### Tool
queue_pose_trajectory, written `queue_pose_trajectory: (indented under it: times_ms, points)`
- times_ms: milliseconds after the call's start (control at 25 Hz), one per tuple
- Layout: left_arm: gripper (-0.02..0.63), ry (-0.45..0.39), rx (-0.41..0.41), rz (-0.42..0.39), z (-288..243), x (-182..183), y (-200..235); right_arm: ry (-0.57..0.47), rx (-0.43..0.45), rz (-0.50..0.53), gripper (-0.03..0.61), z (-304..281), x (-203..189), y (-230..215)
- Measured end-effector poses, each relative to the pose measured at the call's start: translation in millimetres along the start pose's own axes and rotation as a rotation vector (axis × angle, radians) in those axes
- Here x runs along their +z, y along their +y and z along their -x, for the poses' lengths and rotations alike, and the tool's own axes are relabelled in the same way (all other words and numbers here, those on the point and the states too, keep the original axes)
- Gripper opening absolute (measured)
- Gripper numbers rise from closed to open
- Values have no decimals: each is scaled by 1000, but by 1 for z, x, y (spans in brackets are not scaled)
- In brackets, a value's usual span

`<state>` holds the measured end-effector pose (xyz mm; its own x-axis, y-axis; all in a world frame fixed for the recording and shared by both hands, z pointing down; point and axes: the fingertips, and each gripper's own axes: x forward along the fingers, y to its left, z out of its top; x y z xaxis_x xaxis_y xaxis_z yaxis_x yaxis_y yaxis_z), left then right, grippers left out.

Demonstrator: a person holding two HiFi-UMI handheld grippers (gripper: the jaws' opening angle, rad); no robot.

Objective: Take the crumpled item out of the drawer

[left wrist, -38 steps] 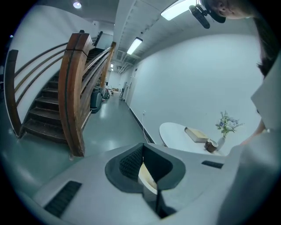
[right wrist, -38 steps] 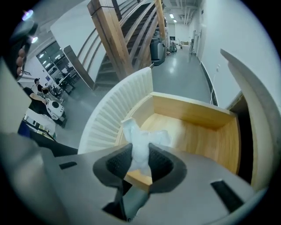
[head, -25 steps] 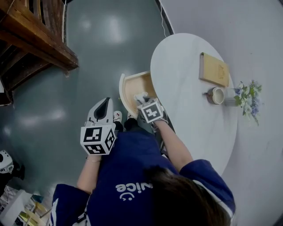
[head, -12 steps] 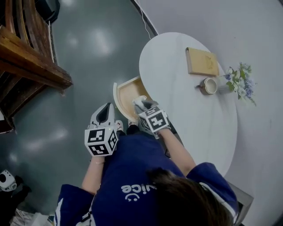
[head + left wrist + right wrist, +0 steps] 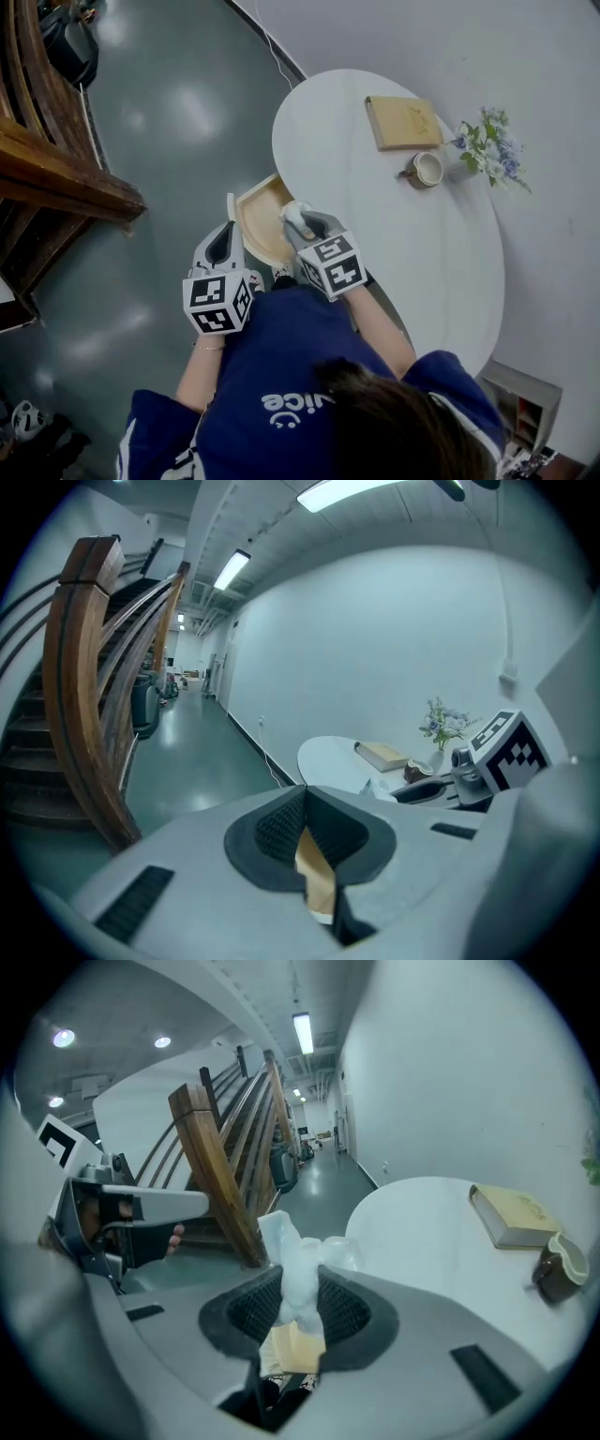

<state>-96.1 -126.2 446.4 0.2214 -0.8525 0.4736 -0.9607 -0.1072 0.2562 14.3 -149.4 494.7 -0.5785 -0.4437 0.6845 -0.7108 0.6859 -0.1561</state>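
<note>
The crumpled item (image 5: 293, 212) is a white wad of paper or plastic. My right gripper (image 5: 299, 221) is shut on it, just above the right side of the open wooden drawer (image 5: 257, 212) at the table's edge. In the right gripper view the crumpled item (image 5: 297, 1262) sticks up between the dark pads of the right gripper (image 5: 298, 1290), with the drawer's tan wood below. My left gripper (image 5: 226, 231) hangs at the drawer's left front, apart from it. In its own view the left gripper (image 5: 303, 801) is shut, with nothing between the pads.
The drawer belongs to a white oval table (image 5: 412, 234). On the table's far side lie a tan book (image 5: 403, 122), a cup (image 5: 427, 169) and a small bunch of flowers (image 5: 487, 145). A wooden staircase (image 5: 56, 178) stands at the left over a grey floor.
The head view has swung, so the table and drawer sit further left. The right gripper keeps its hold on the crumpled item. The left gripper is now closer to the drawer front.
</note>
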Motion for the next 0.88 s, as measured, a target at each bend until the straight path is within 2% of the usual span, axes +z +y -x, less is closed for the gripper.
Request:
queue_pose_trajectory:
  times_ms: [360,600,760,880]
  points:
    - [5,-92,-67,-140,-6,33,-35,-207,-86,5,114,35,38,-12]
    - [5,-183,-96,-195,2,56,-53,-378,-118,50,114,65,67,-13]
    - [5,-276,-123,-229,13,75,-65,-427,-119,69,115,77,79,-13]
    - [5,-304,-135,-246,17,83,-73,-483,-121,67,114,88,89,-13]
